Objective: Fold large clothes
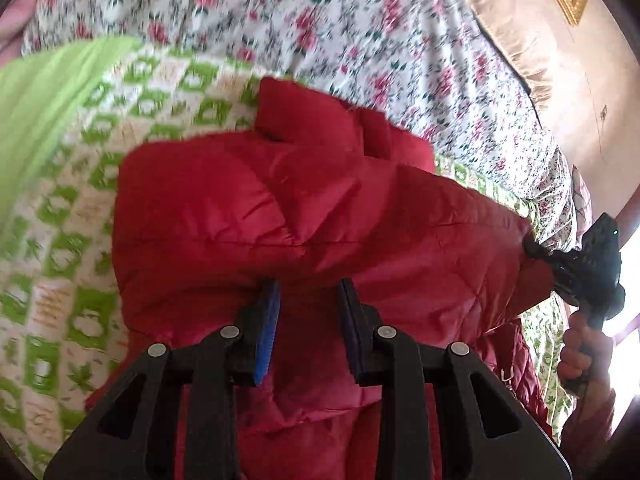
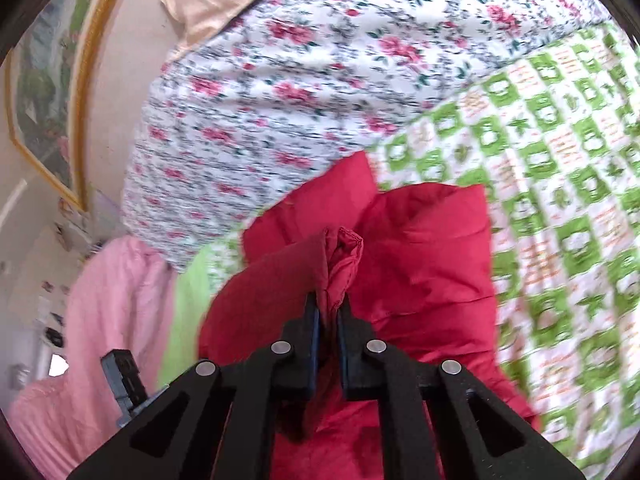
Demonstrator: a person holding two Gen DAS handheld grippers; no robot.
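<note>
A red quilted puffer jacket (image 1: 280,208) lies bunched on a green-and-white patterned blanket (image 1: 72,208). My left gripper (image 1: 308,292) is over the jacket's middle, its jaws apart with red fabric showing between them; I cannot tell whether they pinch it. My right gripper (image 2: 329,308) is shut on a bunched fold of the jacket (image 2: 420,264) that sticks up between its fingers. In the left wrist view the right gripper (image 1: 536,250) holds the jacket's right end, with the person's hand below it.
The blanket (image 2: 560,200) lies over a floral bedsheet (image 1: 340,24). A beige pillow (image 1: 516,20) and a gold-framed picture (image 2: 48,92) are near the wall. Pink bedding (image 2: 96,320) is at the left of the right wrist view.
</note>
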